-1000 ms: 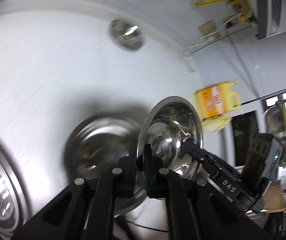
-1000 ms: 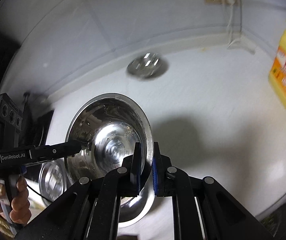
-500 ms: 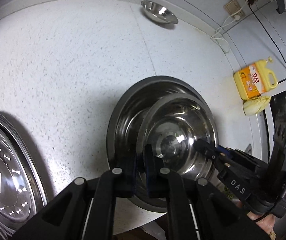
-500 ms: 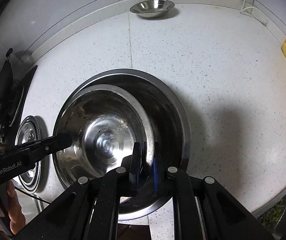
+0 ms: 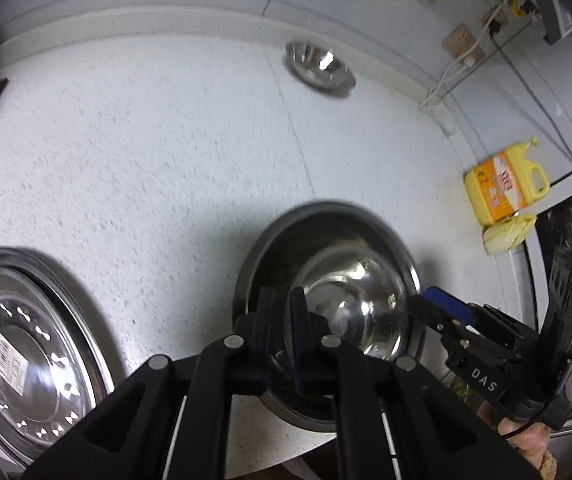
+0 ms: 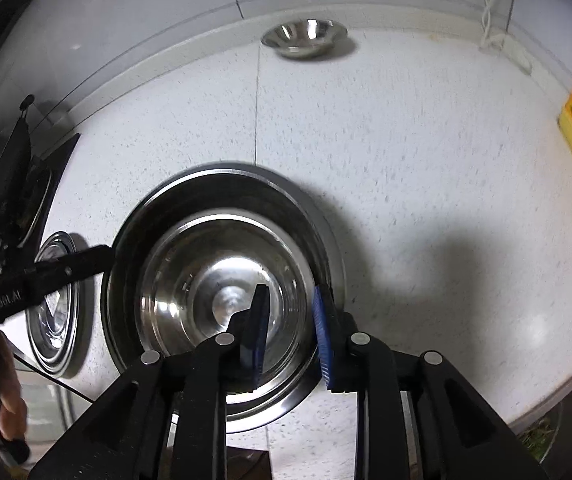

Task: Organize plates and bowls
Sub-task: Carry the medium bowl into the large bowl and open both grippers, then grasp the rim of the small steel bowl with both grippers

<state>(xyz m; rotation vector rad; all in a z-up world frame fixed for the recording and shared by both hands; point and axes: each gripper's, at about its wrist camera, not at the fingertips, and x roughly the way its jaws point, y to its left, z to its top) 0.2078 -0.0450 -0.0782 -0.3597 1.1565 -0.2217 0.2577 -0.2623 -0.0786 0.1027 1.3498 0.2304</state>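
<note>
A small shiny steel bowl (image 6: 222, 292) sits inside a big round steel bowl (image 6: 327, 240), and both rest near the front edge of the white speckled stone surface (image 6: 425, 152). The left hand-held gripper (image 5: 284, 320) is at the left rim of the 2 bowls. Its jaws have just been opening and stand only a tiny bit apart, with the bowl rim between the 2 blue pads; I cannot tell if the pads still press on it. The right hand-held gripper (image 6: 291, 332) is at the right side of the bowls. Its jaws have just been opening too, and there is a clear gap between them. One pad is over the inside of the small bowl and the other is by the big bowl's rim, and they do not pinch anything. A flat round steel plate (image 5: 26, 356) with a paper sticker lies on the surface to the left of the bowls, apart from them. Another little steel bowl (image 6: 305, 38) sits far back by the wall. A yellow plastic jug (image 5: 503, 188) stands at the right side, with a pale yellow cloth (image 5: 507, 232) just in front of it.
</note>
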